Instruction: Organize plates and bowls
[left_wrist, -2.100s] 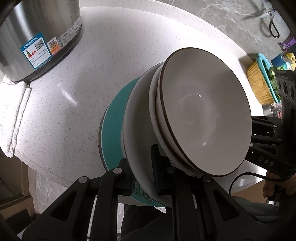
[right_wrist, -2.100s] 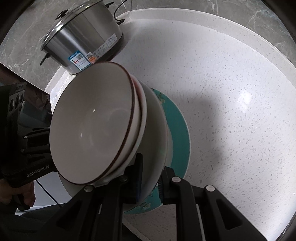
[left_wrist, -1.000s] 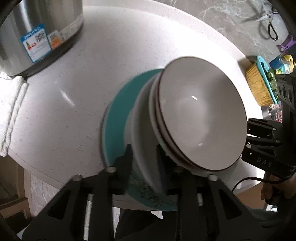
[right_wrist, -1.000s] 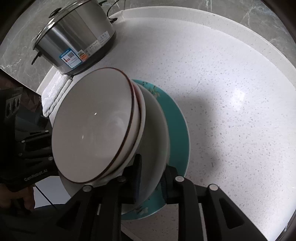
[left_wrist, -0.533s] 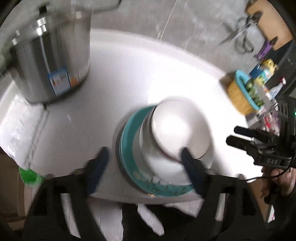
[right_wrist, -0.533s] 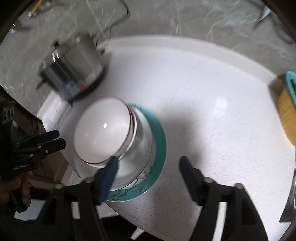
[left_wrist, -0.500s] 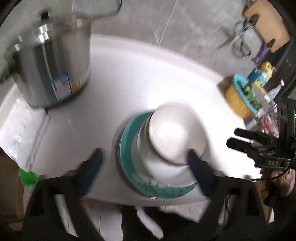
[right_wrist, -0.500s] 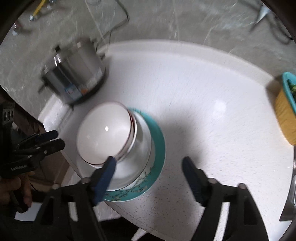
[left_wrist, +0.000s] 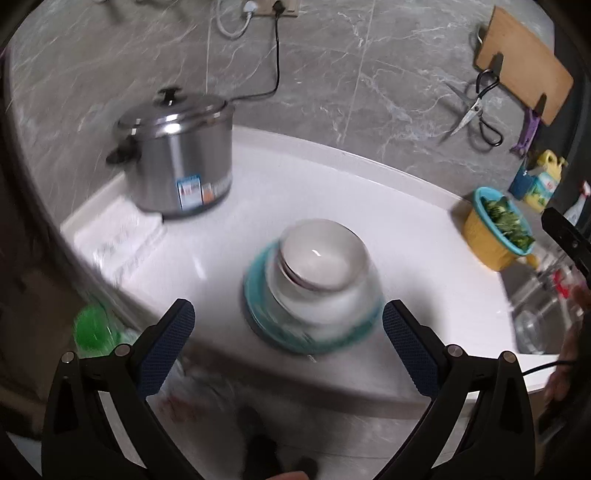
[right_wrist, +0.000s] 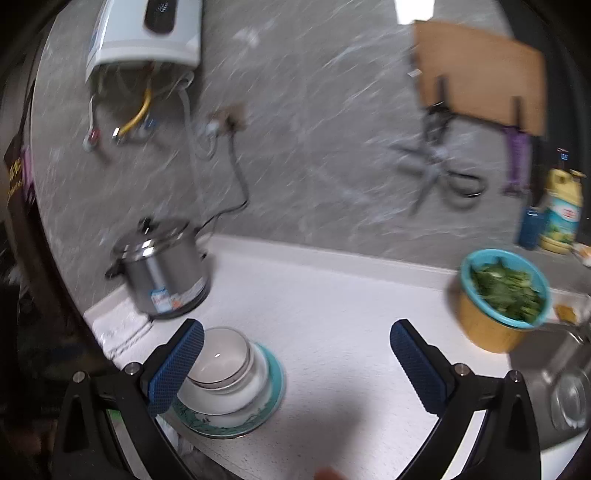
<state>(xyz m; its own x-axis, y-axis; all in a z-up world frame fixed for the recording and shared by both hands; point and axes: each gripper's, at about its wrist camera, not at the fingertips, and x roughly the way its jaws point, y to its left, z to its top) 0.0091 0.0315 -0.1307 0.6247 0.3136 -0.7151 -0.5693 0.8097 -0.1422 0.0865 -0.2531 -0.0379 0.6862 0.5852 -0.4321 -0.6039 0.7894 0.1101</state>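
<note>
A stack stands by itself near the front edge of the white counter (left_wrist: 424, 258): a teal plate (left_wrist: 258, 317) at the bottom, a white deep dish on it, and two brown-rimmed white bowls (left_wrist: 321, 258) on top. My left gripper (left_wrist: 288, 308) hangs wide open above and in front of the stack, holding nothing. In the right wrist view the stack, with the teal plate (right_wrist: 275, 376) and the bowls (right_wrist: 221, 362), sits low and left. The right gripper (right_wrist: 297, 328) is raised off it, its jaws opening with nothing between them.
A steel pot (left_wrist: 177, 162) stands at the back left beside a folded white cloth (left_wrist: 118, 236). A yellow basket of greens (left_wrist: 495, 236) sits at the right, next to a sink (right_wrist: 569, 391). Scissors and a cutting board hang on the wall.
Both grippers have let go of the stack's rim, opened wide and pulled up and back. The stack now rests on the counter and looks much smaller.
</note>
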